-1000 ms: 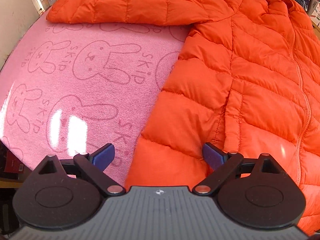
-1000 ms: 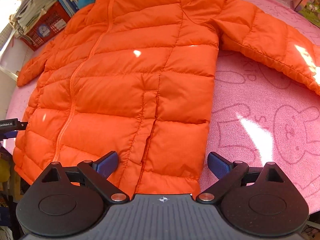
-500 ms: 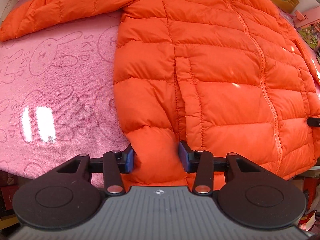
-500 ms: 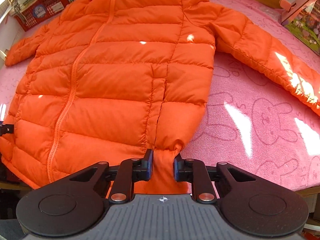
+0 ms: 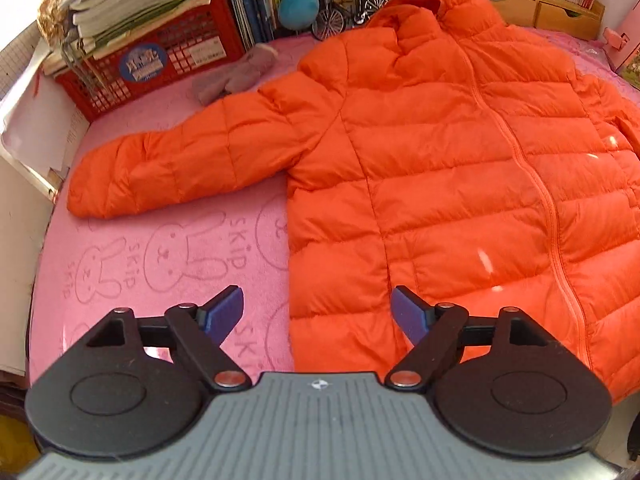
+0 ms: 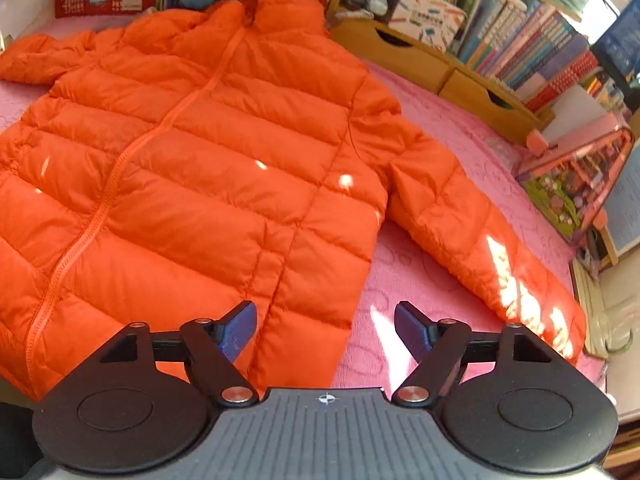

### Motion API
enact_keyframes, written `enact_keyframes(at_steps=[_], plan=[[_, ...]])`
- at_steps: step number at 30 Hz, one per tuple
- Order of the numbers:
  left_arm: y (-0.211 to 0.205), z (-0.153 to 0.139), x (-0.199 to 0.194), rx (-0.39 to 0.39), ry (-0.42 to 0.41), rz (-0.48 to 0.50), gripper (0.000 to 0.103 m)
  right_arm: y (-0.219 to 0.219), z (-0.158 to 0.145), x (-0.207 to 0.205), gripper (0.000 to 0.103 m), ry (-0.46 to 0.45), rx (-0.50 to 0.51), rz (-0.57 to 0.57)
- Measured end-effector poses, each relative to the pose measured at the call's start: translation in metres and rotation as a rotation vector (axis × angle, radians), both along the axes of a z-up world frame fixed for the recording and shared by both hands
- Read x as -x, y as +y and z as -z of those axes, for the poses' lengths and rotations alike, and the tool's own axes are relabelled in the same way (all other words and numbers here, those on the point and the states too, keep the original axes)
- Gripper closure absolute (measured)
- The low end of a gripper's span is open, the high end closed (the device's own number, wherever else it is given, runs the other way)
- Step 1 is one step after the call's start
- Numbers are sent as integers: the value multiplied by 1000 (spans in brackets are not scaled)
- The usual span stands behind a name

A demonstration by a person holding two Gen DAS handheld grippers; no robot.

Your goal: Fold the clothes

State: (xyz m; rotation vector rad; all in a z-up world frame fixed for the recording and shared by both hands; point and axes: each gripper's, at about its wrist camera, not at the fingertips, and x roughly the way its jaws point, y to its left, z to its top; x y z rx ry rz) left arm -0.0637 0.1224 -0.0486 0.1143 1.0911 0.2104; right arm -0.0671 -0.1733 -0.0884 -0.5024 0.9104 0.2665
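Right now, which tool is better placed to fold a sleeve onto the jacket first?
Probably left. The left sleeve lies straight beside the open left tool. The open right tool faces a right sleeve running away toward the edge.

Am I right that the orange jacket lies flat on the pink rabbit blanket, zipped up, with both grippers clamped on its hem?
Not quite: both wrist views show the left gripper and right gripper open, gripping nothing. The orange jacket does lie flat and zipped on the pink blanket.

Both the left gripper (image 5: 318,314) and right gripper (image 6: 325,328) released the jacket (image 5: 460,200) hem, jaws now spread.
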Motion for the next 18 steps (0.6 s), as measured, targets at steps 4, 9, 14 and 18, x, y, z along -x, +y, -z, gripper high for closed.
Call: enact_keyframes(at_steps=[4, 9, 14, 18], plan=[[-24, 27, -42, -83, 6, -1, 21, 58, 17, -49, 25, -93, -35, -227], [-54, 61, -94, -187, 13, -3, 18, 81, 39, -88, 25, -21, -70, -384], [-5, 67, -74, -128, 53, -126, 0, -1, 51, -116, 6, 86, -97, -209], [43, 65, -72, 44, 117, -238, 0, -58, 29, -164, 11, 247, -114, 106]])
